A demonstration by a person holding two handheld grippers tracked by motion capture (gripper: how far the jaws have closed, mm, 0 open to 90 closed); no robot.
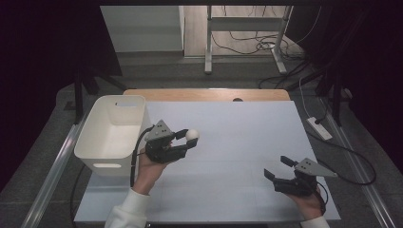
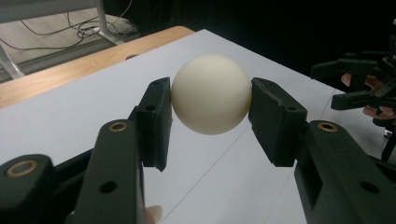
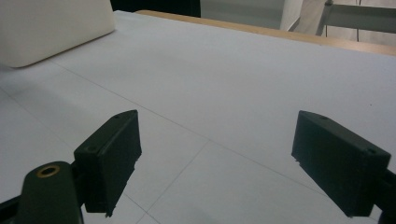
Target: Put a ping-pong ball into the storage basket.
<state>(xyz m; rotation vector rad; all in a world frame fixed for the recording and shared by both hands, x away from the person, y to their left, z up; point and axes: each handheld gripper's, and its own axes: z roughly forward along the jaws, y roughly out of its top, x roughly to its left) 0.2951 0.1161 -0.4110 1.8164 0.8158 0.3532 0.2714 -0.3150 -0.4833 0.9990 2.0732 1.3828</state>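
Note:
A cream-white ball (image 1: 192,134) (image 2: 211,93) is held above the white table sheet (image 1: 237,137), clamped between the two black pads of my left gripper (image 1: 189,139) (image 2: 210,109). That gripper sits just right of the white bin (image 1: 112,133) and points right. My right gripper (image 1: 278,167) (image 3: 217,158) rests low at the table's near right with its jaws wide apart and nothing between them. It also appears at the right edge of the left gripper view as the right gripper (image 2: 357,84).
The white bin, its corner (image 3: 51,28) in the right gripper view, stands at the table's left edge with nothing visible inside. A wooden table edge (image 1: 209,94) runs along the far side. Cables and a metal frame (image 1: 247,38) lie on the floor beyond.

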